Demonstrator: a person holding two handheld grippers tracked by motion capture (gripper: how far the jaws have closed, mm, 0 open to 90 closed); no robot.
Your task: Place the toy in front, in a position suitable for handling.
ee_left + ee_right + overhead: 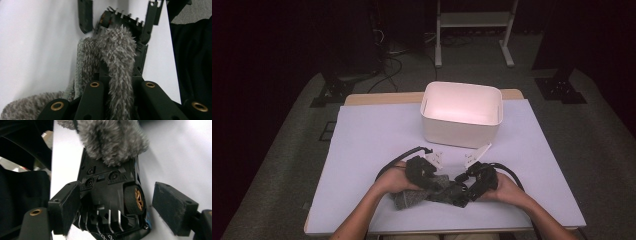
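Note:
A grey fuzzy sock (411, 198) lies near the table's front edge with a black toy car (457, 192) at its right end. My left gripper (437, 186) is shut on the sock (117, 50), which runs up between the jaws to the car (145, 37). In the right gripper view the car (110, 192) shows its underside and a gold-spoked wheel (138, 199), and the sock (112, 137) covers its far end. My right gripper (121, 205) straddles the car with its jaws open; the right pad (172, 207) stands clear of the wheel.
A white bin (460, 127) stands open at the back middle of the pale lavender mat (372, 135). The person's forearms come in from the bottom. Dark floor, cables and a white stand's legs lie beyond the table.

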